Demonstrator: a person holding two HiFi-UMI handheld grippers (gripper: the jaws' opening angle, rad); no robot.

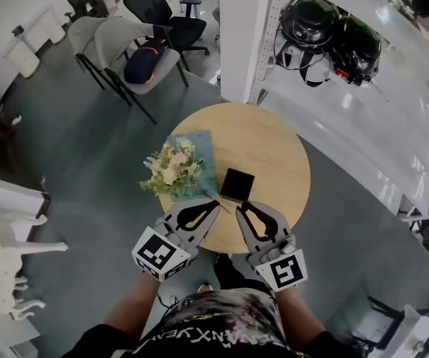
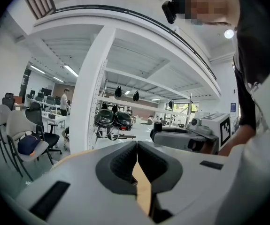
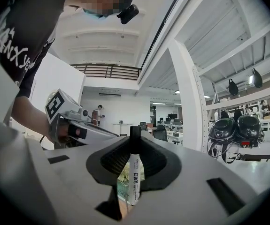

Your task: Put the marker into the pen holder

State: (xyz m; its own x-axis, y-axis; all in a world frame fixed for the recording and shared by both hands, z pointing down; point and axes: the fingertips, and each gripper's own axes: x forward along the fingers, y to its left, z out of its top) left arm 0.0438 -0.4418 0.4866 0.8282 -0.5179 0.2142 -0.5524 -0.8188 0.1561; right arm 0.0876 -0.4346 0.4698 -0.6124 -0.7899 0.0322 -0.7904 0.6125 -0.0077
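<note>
One flower bunch (image 1: pixel 173 168) lies just beside the pen holder (image 1: pixel 237 185).

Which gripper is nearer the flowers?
Left. The left gripper is close to the flowers, at their near right; the right gripper, shut on the marker, is farther right, in front of the pen holder.

Print on the white black-capped marker (image 3: pixel 134 172) too small to read, inside of the black square pen holder (image 1: pixel 237 185) too dark to tell, near edge of the round wooden desk (image 1: pixel 274 148) hidden under the left gripper (image 1: pixel 211 206) and right gripper (image 1: pixel 243 209)
</note>
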